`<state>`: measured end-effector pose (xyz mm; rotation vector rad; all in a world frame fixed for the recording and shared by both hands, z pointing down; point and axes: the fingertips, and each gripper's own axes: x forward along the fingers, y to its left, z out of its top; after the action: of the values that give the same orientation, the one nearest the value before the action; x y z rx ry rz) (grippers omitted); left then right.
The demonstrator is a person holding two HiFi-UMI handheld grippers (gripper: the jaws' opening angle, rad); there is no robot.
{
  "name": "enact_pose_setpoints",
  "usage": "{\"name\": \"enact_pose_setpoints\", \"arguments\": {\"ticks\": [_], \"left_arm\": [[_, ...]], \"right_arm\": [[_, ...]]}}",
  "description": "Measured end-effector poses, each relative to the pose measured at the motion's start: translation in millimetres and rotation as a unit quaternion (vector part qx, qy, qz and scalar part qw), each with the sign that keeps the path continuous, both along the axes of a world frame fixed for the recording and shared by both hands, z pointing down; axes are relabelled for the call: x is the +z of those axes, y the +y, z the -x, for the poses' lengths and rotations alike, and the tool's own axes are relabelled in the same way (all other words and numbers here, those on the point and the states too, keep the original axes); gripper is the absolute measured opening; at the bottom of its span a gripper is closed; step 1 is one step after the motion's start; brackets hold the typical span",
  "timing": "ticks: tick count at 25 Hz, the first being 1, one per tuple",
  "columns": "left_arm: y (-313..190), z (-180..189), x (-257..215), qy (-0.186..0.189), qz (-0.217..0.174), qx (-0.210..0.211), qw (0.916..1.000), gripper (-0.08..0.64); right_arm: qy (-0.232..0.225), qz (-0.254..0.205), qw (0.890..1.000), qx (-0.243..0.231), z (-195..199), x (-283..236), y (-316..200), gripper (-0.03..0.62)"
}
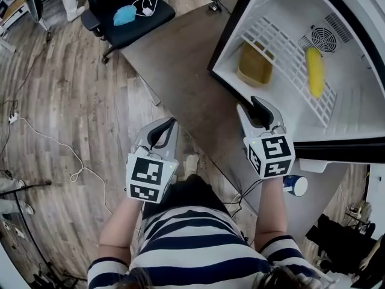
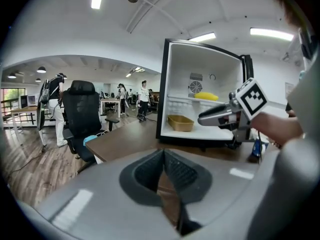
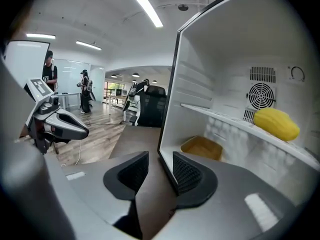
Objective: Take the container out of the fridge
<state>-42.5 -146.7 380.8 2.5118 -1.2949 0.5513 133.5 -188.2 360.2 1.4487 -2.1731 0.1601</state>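
A shallow yellow container (image 1: 255, 63) sits on the floor of the open white fridge (image 1: 283, 11), at its left side; it also shows in the right gripper view (image 3: 202, 148) and the left gripper view (image 2: 180, 122). My right gripper (image 1: 249, 104) hovers just in front of the fridge's lower edge, a short way from the container. Its jaws stand open (image 3: 160, 159) with nothing between them, only the fridge's front edge seen beyond. My left gripper (image 1: 170, 122) is out over the floor beside the table, shut and empty (image 2: 163, 153).
A yellow fruit (image 1: 314, 71) lies on the wire shelf above the container. The fridge stands on a brown table (image 1: 180, 59). A black office chair (image 1: 120, 11) stands beyond the table. A blue and white cup (image 1: 295, 185) sits near my right wrist. Cables run over the wooden floor.
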Motion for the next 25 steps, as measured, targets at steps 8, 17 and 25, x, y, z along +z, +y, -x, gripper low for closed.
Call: {"name": "enact_pose_setpoints", "arguments": {"ticks": [8,17,25], "left_arm": [[-38.0,-14.3,5.3,0.001,0.001,-0.018,0.9998,0.000],[-66.9,-32.9,21.1,-0.005,0.012,-0.025,0.9996,0.000],[-85.8,-44.2,30.3,-0.004,0.015,-0.033,0.9993,0.000]], "right_arm": [[0.034,-0.008,0.999,-0.012,-14.9,16.0,-37.9,0.141],[0.117,-0.028,0.992,-0.026,-34.5,31.6,-74.0,0.152],[0.144,-0.019,0.988,-0.049,-40.5,51.0,-87.6,0.155]]}}
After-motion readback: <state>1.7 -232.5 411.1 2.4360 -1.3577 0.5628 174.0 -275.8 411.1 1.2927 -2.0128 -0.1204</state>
